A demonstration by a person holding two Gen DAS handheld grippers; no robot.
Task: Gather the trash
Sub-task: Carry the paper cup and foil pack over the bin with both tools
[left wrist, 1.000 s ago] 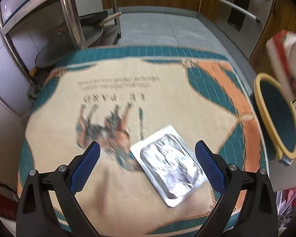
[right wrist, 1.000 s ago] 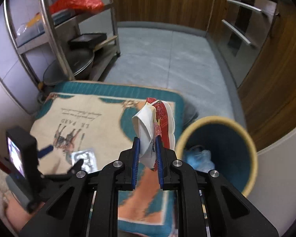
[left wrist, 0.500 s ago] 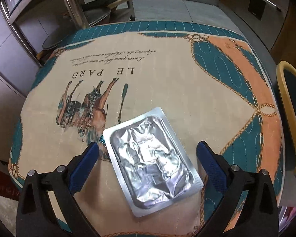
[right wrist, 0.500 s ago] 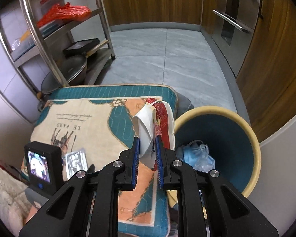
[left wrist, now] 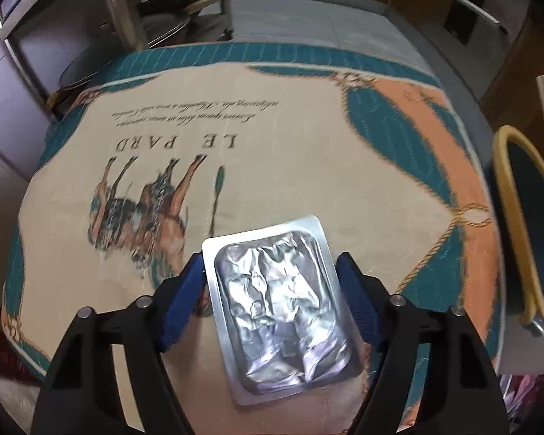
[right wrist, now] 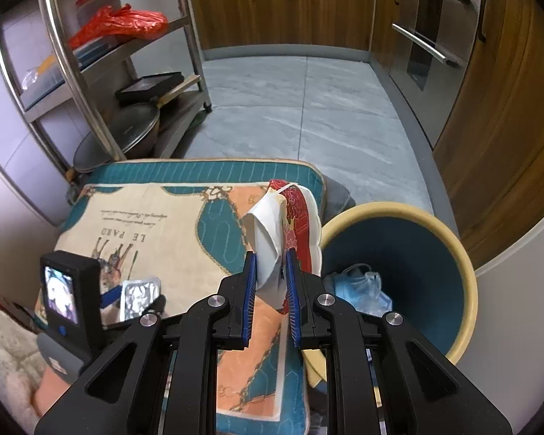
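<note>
Bin's blue bag: right-wrist view only.

A home kitchen — wooden cabinet fronts run along the far wall and down the right side, where a built-in oven with long steel handles is set into them. The floor is grey-blue stone tile. On the left stands a steel rack bearing a lidded pan, a dark tray, a jar and a red plastic bag — household clutter. A printed quilted cloth covers the tabletop, with a yellow-rimmed bin beside it.
</note>
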